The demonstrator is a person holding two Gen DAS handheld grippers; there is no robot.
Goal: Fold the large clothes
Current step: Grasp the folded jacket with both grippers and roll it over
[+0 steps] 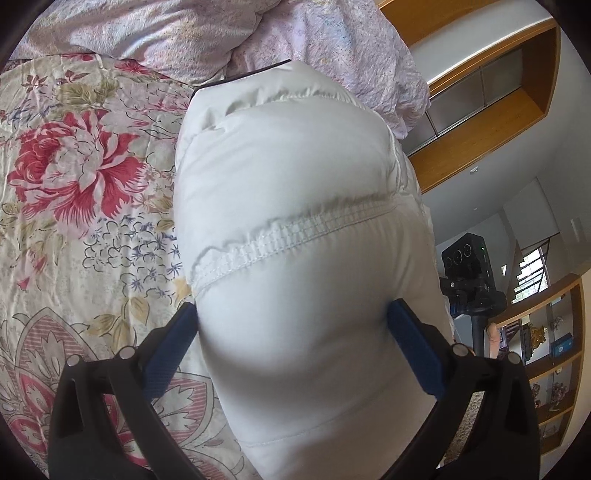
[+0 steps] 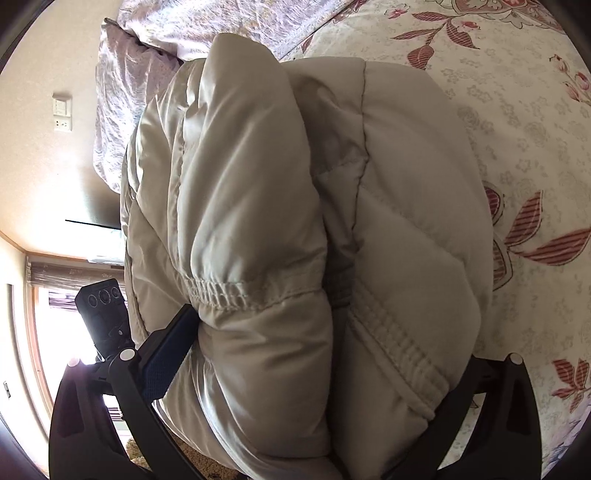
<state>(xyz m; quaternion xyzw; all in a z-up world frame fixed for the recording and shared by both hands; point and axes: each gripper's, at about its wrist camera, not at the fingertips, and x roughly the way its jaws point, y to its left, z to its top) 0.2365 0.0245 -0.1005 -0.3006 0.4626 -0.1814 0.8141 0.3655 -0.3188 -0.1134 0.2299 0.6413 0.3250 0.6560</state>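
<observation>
A white puffy jacket (image 1: 288, 177) fills the middle of the left wrist view, with an elastic seam across it. My left gripper (image 1: 291, 325) is shut on the jacket's thick padded edge, blue pads pressed on both sides. In the right wrist view the same jacket (image 2: 258, 184) looks beige, bunched in folds with elastic hems. My right gripper (image 2: 325, 347) is shut on this bundle; its left blue pad (image 2: 166, 358) shows and the right finger is hidden by fabric. The jacket hangs over a floral bedspread (image 1: 74, 184).
A crumpled lilac duvet (image 1: 166, 33) lies at the head of the bed, also in the right wrist view (image 2: 147, 55). A black camera on a tripod (image 1: 467, 273) stands beside the bed. Wooden shelves (image 1: 554, 354) line the wall. The floral bedspread (image 2: 517, 147) spreads to the right.
</observation>
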